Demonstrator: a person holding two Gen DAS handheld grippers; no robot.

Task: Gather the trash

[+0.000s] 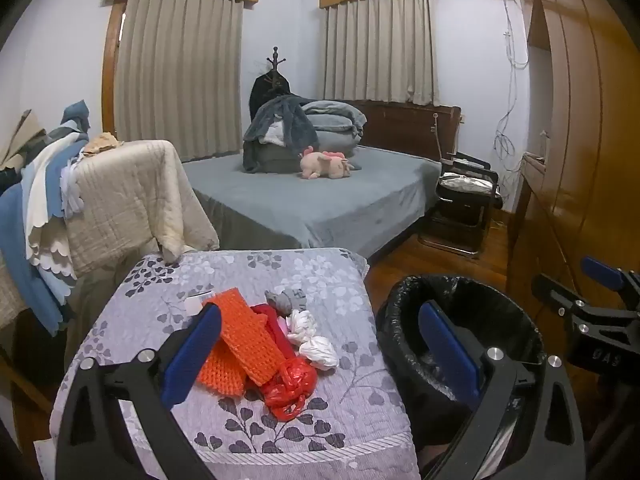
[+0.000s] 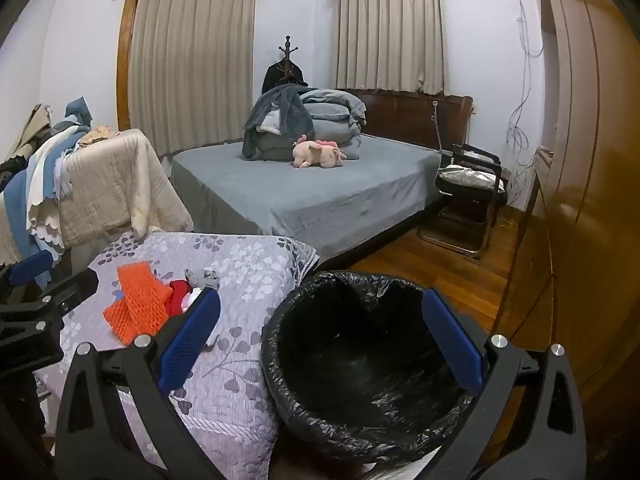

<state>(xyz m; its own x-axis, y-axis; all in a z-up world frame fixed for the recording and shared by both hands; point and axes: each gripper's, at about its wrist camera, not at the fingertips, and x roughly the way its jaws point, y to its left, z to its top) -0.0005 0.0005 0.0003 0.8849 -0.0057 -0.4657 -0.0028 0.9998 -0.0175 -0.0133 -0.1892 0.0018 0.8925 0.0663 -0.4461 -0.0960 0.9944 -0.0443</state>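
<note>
Bedroom with a grey bed (image 1: pixel 320 196) behind; nearer, a floral quilted cushion (image 1: pixel 240 420) carries the trash. Both tools are spread wide and hold nothing. Ahead of the left gripper (image 1: pixel 320 354), between its fingers, lie an orange foam net (image 1: pixel 244 344), a red plastic bag (image 1: pixel 290 386), white crumpled wads (image 1: pixel 316 350) and a grey scrap (image 1: pixel 286 300). It is better, I think, to pinch one light piece at its thick part. Under the right gripper (image 2: pixel 320 340) stands the bin with black liner (image 2: pixel 360 420), which looks empty inside.
</note>
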